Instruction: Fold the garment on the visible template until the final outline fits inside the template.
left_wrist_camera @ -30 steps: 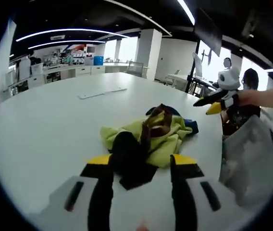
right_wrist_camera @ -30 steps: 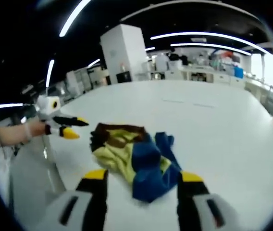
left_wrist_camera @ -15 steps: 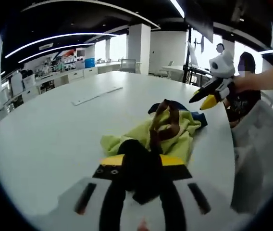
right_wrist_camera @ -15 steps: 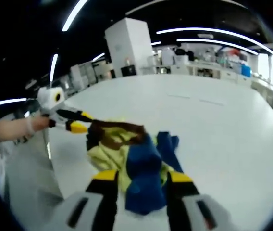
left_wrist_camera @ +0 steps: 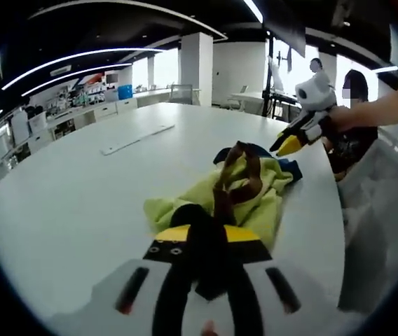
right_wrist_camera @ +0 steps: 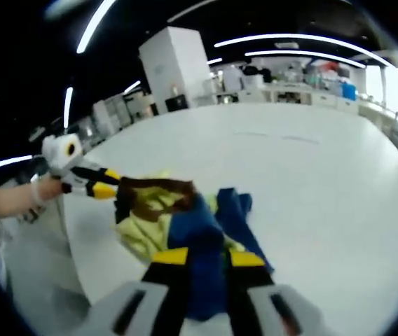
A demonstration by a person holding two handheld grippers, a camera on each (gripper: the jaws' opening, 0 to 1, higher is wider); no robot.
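Both hand-held grippers just clamped: left (left_wrist_camera: 200, 241) on garment (left_wrist_camera: 244, 192) black end, right (right_wrist_camera: 202, 262) on blue end; crumpled, unfolding next probably.

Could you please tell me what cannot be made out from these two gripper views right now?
- Left gripper view: the black part of the crumpled yellow, brown and blue garment is pinched between the left gripper jaws, which cover it.
- Right gripper view: the right gripper jaws cover the blue fabric they clamp.
- Both views: I can't find a folding template on the white table; the flat strip is too small to identify.
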